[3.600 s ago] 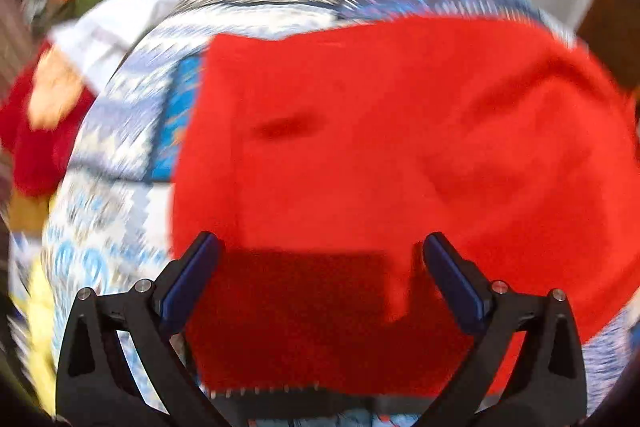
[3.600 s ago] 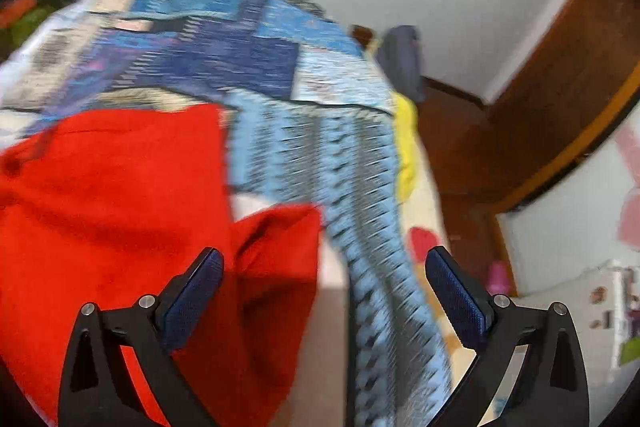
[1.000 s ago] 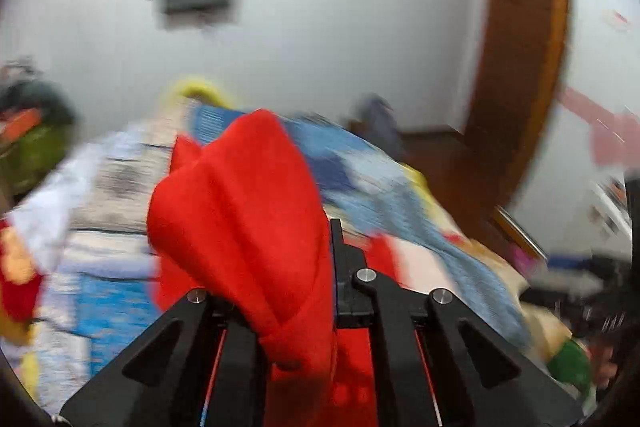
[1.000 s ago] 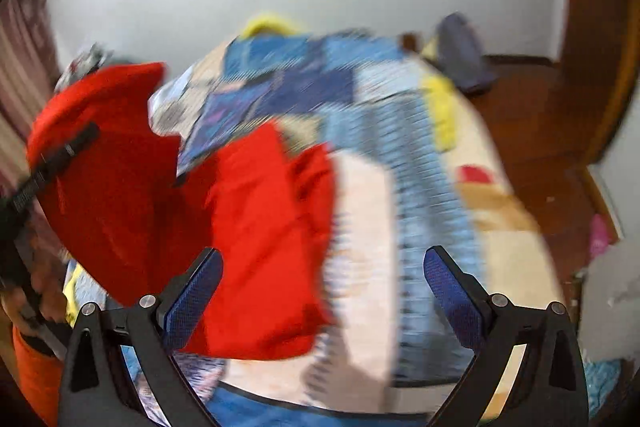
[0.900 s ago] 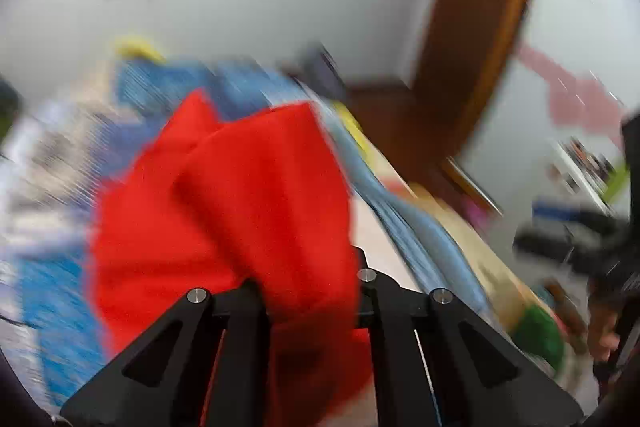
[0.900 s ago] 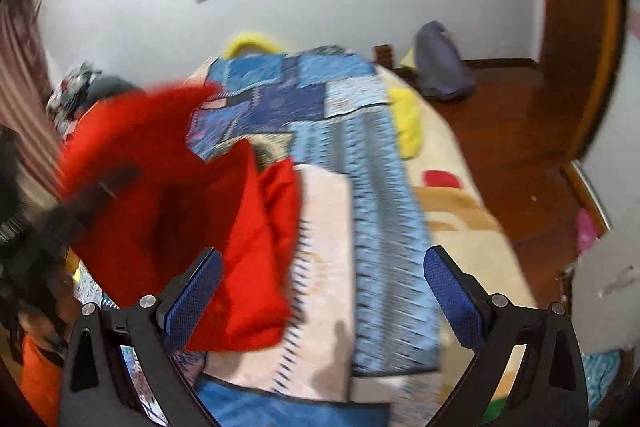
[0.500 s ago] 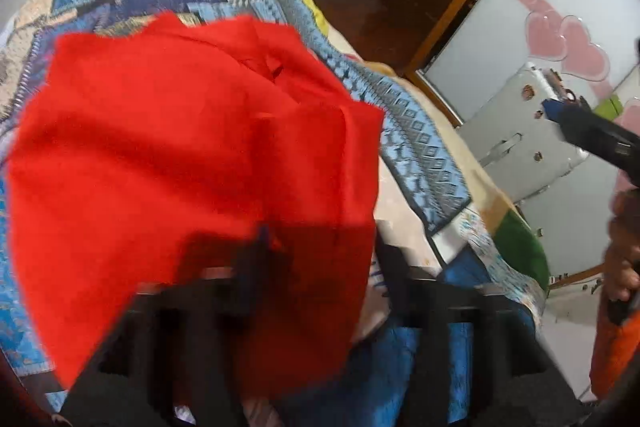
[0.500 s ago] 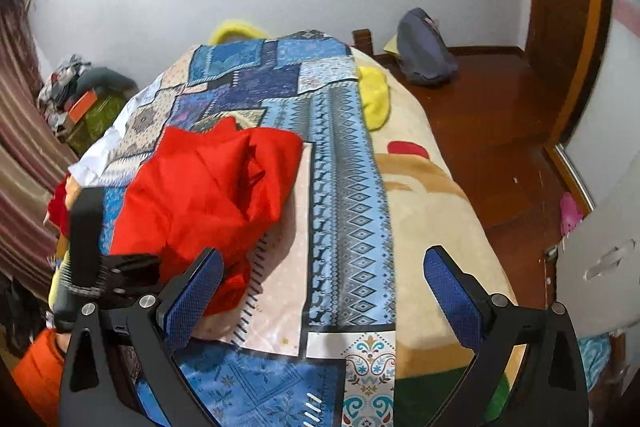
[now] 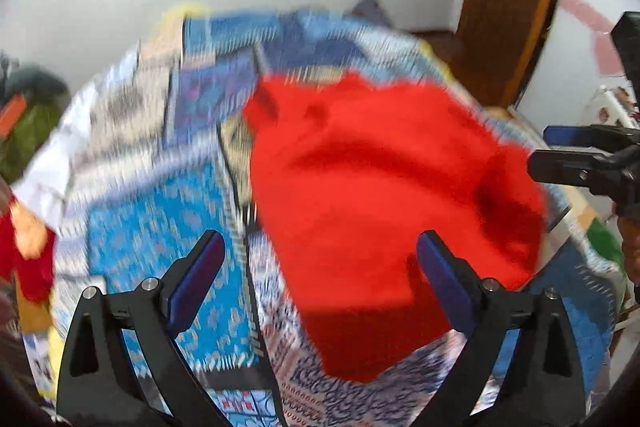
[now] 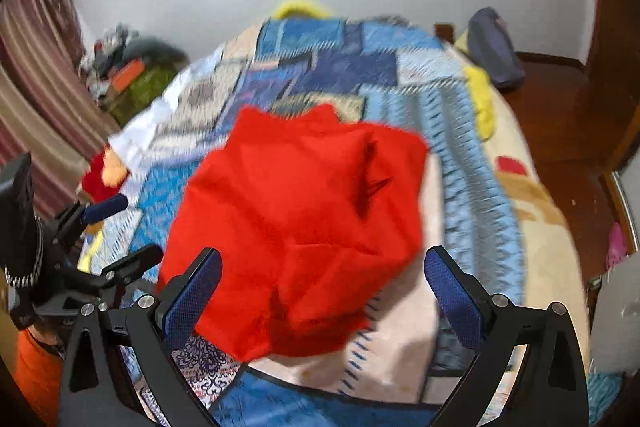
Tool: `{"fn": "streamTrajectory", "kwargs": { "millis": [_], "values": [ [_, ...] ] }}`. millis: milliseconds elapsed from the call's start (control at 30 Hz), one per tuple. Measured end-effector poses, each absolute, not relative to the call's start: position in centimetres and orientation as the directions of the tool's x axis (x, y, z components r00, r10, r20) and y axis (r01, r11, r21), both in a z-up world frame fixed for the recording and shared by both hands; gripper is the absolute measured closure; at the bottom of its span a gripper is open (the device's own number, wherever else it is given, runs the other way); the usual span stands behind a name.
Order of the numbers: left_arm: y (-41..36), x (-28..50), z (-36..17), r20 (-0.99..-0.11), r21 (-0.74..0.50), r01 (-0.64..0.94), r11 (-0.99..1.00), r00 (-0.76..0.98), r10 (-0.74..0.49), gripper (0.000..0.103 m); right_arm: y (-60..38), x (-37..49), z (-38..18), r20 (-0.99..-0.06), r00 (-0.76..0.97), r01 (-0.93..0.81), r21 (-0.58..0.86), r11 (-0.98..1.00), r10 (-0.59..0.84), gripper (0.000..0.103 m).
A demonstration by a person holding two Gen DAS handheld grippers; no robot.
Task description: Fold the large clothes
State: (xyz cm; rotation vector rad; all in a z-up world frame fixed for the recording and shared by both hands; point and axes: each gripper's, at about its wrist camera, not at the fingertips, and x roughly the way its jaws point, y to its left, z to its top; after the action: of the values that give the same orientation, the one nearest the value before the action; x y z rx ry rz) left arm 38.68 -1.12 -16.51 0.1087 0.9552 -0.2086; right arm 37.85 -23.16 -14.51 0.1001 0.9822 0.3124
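Left claw, jaws just opened wide and gripping nothing; the crumpled red cloth garment lies loose at its 1 o'clock on the blue patchwork bedspread. Right claw spread, empty, garment at 12 o'clock.

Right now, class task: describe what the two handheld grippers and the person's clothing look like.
Each gripper, left gripper and right gripper, has black angular arms with triangular cut-outs, silver screw heads, and flat fingers padded in dark blue. An orange sleeve shows.

Red garment heaped mid-bed; bedspread right of it bare.
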Motion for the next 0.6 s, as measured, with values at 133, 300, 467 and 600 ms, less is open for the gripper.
{"fn": "streamTrajectory", "kwargs": {
  "millis": [133,300,467,600],
  "values": [
    [-0.4,38.8,-21.2,-0.878,-0.046,0.211,0.976,0.457,-0.140,0.005,-20.3,38.9,-19.4,-0.876,0.424,-0.257,0.127,0.958,0.230,0.002],
    [-0.3,35.7,-23.4,-0.873,-0.133,0.228,0.965,0.435,-0.223,0.003,-22.4,37.3,-24.4,-0.923,0.372,-0.312,-0.021,0.950,0.102,0.002],
    [-0.9,33.5,-24.5,-0.889,-0.072,0.244,0.967,0.424,-0.173,0.000,-29.5,36.4,-23.9,-0.914,0.400,-0.124,0.016,0.992,0.065,0.002],
    [-0.4,32.3,-23.7,-0.898,-0.012,0.232,0.973,0.425,-0.113,0.000,-34.2,36.2,-23.0,-0.914,0.397,0.029,-0.076,0.997,-0.082,0.004]
  ]
}}
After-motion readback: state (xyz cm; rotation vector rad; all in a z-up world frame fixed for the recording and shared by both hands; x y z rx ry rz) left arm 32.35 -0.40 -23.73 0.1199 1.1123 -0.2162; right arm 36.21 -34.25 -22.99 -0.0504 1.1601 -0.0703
